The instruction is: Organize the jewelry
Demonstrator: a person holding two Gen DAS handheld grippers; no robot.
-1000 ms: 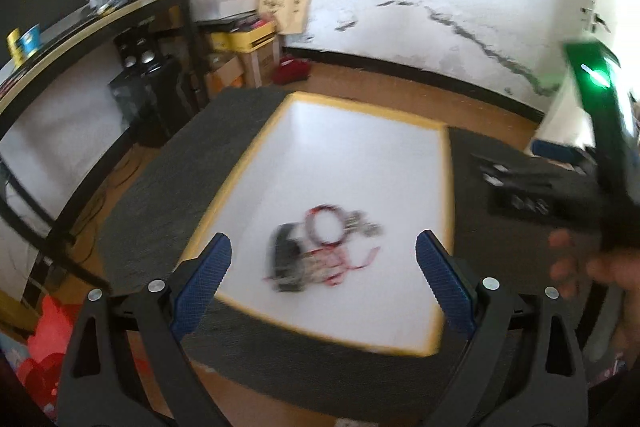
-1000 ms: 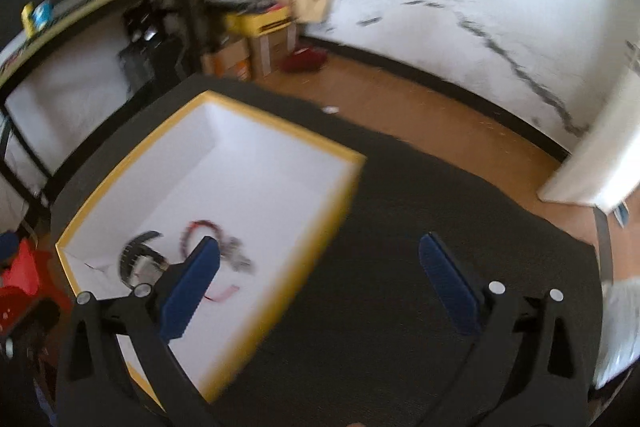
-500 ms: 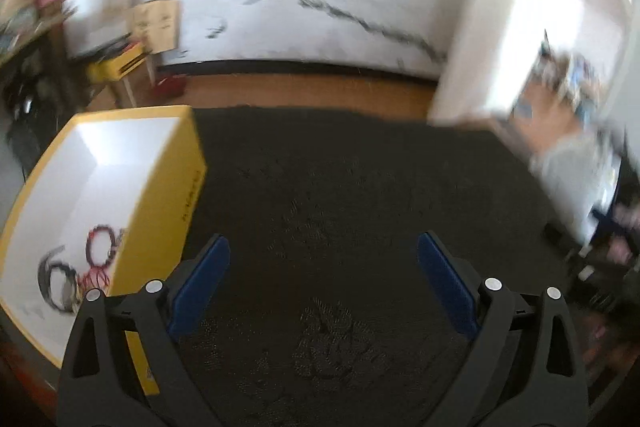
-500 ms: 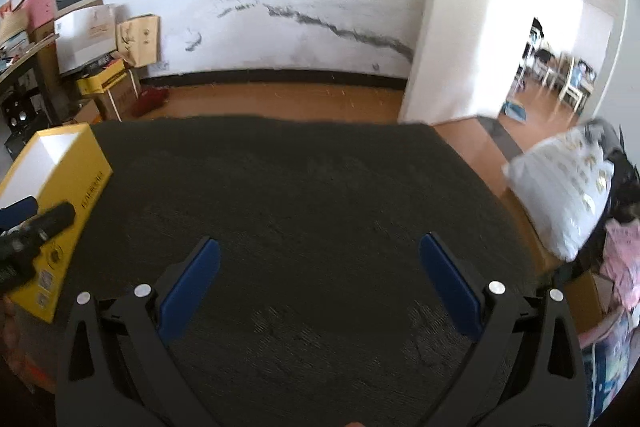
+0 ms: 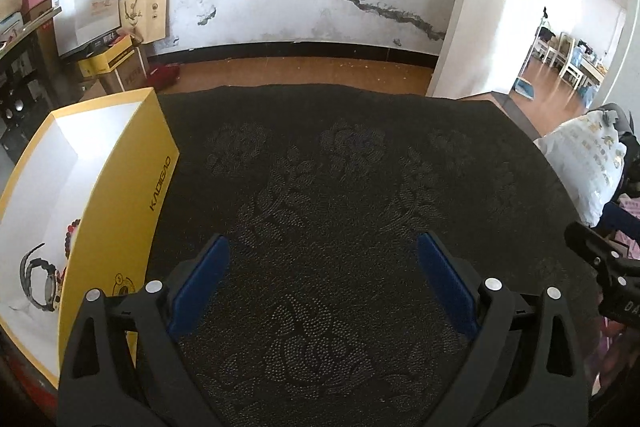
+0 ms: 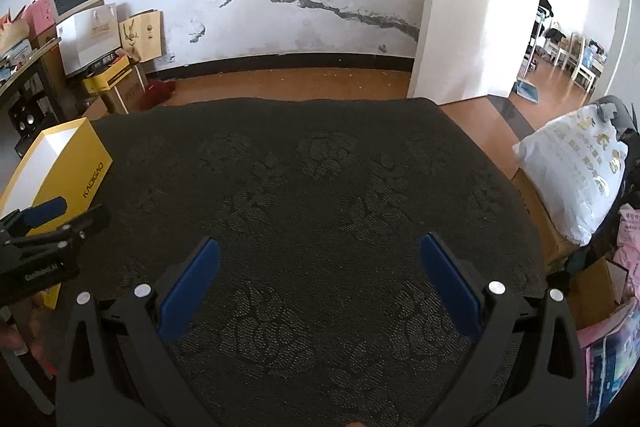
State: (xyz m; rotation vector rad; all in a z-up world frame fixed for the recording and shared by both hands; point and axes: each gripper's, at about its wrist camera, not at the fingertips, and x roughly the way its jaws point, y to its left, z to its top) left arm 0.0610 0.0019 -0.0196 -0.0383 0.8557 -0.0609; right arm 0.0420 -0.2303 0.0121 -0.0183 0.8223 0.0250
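— Both cameras have swung away from the yellow cardboard box with the white inside (image 5: 116, 195); a second ago the left one looked straight down into it, and it sits at the left edge of both views.

— Where is the jewelry?

— Inside that box, low in its near corner as the left wrist view has it: a grey wristwatch with a curled strap (image 5: 38, 281), and just beside it a red beaded bracelet (image 5: 69, 231), partly hidden by the box wall. The box stands on the black floral-patterned tablecloth (image 5: 340, 187).

— And the claws?

— The left gripper (image 5: 322, 277) is spread wide, blue pads well apart, nothing between them, over bare cloth just right of the box. The right gripper (image 6: 320, 277) is likewise spread and holds nothing, over the middle of the cloth. In the right wrist view the left gripper shows beside the box.

— Anything else?

— A white plastic bag with gold print (image 6: 576, 167) lies off the table's right side.
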